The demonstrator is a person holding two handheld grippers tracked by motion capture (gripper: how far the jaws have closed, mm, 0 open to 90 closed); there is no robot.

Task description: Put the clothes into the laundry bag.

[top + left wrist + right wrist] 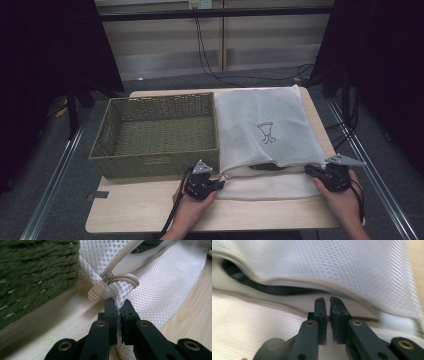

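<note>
At the left of the bench [125,210] stands an empty olive woven basket [157,132], its right wall just beside a white mesh laundry bag [265,125] that lies flat over the right half. The bag's long axis runs away from the person, and its zippered mouth points toward the person at the near edge, where it gapes over something dark inside; what that is cannot be told.

The left hand-held gripper [119,305] is clamped on the mesh at the bag's near left corner, right below the end of the tan zipper [120,277], whose flat pull tab [96,291] hangs loose just left of the jaws. The high view shows the same left hand-held gripper [212,184] at the corner, near the basket's front right corner.

The right hand-held gripper [315,172] sits at the bag's near right corner. In the right gripper view its jaws stand nearly together, a thin slit between them, and nothing is seen pinched there; the right hand-held gripper [327,302] points at the open mouth [274,290], over the lower mesh layer.

The step in hand looks like opening or closing the mouth. To do it well, the left grip should keep the corner taut and low, while the right takes one single layer at the rim, not both, so the mouth does not bunch.
</note>
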